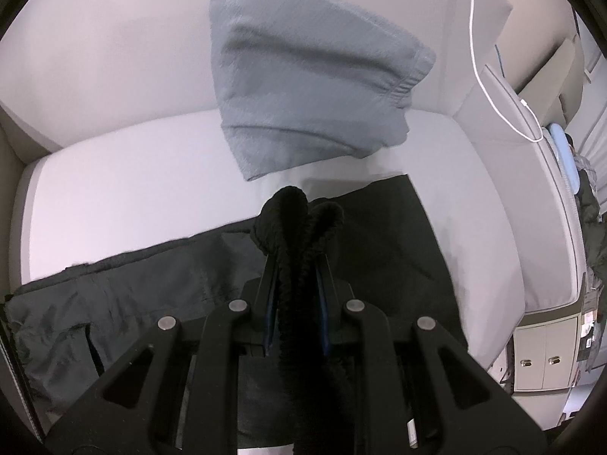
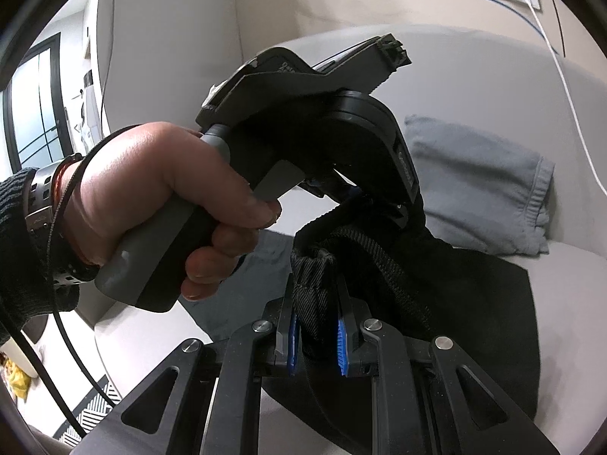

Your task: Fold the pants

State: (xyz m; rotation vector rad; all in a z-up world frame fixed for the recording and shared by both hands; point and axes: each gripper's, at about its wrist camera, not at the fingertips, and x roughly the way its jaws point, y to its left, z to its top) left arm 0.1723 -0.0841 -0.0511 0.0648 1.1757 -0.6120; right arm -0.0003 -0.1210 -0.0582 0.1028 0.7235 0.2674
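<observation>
Surface: a pale sofa seat (image 1: 132,189) carried the clothes; its back cushion rose behind.
Task garment: black pants (image 1: 159,284) lay spread along the front edge of the seat, one end raised off it by both tongs.
Left gripper (image 1: 297,235): closed on a bunched, ribbed black edge of the pants, probably the waistband; the fabric stood up in a loop between the fingers.
Right gripper (image 2: 316,318): closed on a thick wad of the same ribbed black edge, blue pads (image 2: 341,345) pressing it from both sides.
Left hand (image 2: 151,204): seen from the right wrist view, wrapped around the grey handle of the left tool, just above and beside the right gripper.
Other item: a grey folded garment (image 1: 303,87) leaned against the back cushion, apart from the pants.
Background: a white cable (image 1: 481,57) ran down the sofa's right corner.
Progress, as judged: an early fold seemed underway; the lifted end was not yet laid over the spread part.
Left to do: lay it down, square the edges, fold again.
</observation>
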